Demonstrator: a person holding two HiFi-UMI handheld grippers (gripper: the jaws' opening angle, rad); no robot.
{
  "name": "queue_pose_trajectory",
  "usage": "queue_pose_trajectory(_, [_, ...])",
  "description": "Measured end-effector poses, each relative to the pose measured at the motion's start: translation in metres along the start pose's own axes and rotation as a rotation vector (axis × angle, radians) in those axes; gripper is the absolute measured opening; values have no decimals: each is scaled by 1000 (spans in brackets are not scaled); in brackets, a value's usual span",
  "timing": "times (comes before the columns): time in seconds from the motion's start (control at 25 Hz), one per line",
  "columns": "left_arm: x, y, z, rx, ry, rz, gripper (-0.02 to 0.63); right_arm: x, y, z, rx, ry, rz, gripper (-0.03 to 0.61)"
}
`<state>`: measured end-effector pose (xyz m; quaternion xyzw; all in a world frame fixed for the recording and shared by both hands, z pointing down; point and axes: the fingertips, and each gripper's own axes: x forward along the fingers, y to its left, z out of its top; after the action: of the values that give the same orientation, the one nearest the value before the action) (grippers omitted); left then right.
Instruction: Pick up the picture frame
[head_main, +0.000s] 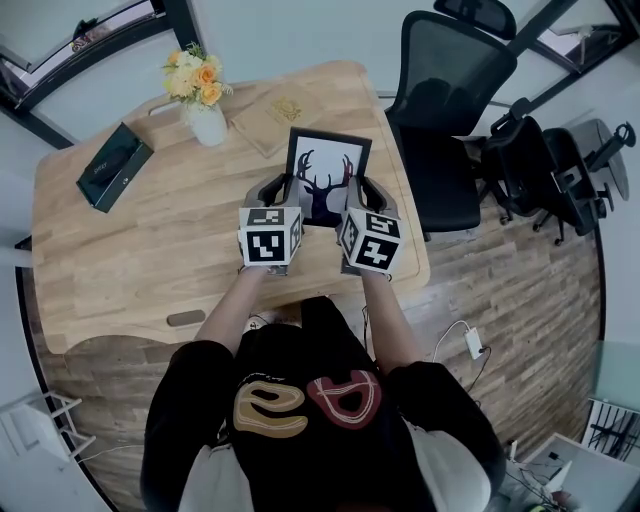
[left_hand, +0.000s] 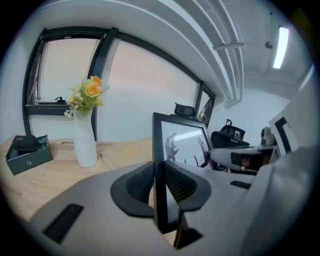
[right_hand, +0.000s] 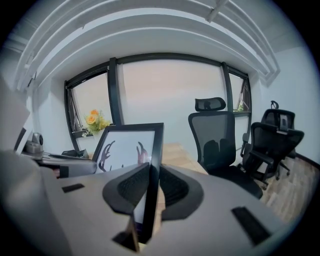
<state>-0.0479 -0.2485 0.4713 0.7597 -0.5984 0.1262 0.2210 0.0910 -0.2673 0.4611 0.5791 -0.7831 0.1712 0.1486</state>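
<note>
The picture frame (head_main: 327, 173) is black with a white print of a dark antlered deer, and it is lifted off the wooden table (head_main: 150, 250), held between both grippers. My left gripper (head_main: 283, 196) is shut on the frame's left edge; in the left gripper view the picture frame (left_hand: 181, 145) stands upright with its edge pinched between the pads (left_hand: 137, 185). My right gripper (head_main: 352, 196) is shut on the right edge, and the right gripper view shows the picture frame (right_hand: 131, 147) clamped the same way. The fold-out stand at the back hangs below the jaws.
A white vase with yellow flowers (head_main: 200, 92), a tan booklet (head_main: 272, 115) and a dark green box (head_main: 114, 166) lie on the table's far side. A black office chair (head_main: 445, 110) stands right of the table, another chair (head_main: 540, 170) beyond. A white charger (head_main: 474, 343) lies on the floor.
</note>
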Motion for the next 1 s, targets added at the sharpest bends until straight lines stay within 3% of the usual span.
queue_pose_trajectory(1.0, [-95,4,-2,43,-100,-1,80,-78,53,3,-48,-101,45,74])
